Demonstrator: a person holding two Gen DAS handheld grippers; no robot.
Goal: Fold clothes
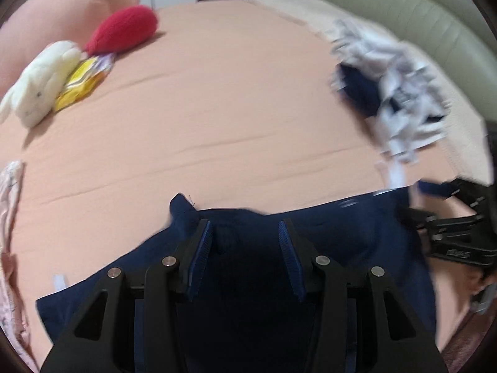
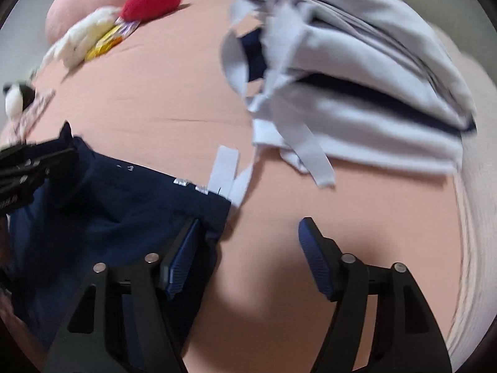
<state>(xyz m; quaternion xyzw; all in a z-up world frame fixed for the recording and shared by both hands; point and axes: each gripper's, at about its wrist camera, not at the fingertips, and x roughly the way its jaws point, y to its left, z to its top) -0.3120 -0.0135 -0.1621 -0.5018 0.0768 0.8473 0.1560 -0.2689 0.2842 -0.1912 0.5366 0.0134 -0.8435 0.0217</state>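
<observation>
Navy garment (image 1: 248,279), peach bedsheet (image 1: 233,108), red plush (image 1: 124,28)

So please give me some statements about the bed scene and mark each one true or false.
1. The navy garment lies on a peach bedsheet. True.
2. The right gripper is clamped on the navy garment. False: its jaws stand open, mostly over bare sheet.
3. A red plush toy lies beside a white plush toy. True.
4. The pile of light grey clothes is neatly folded. False: it is crumpled, with straps hanging loose.
5. The left gripper is above the navy garment. True.
</observation>
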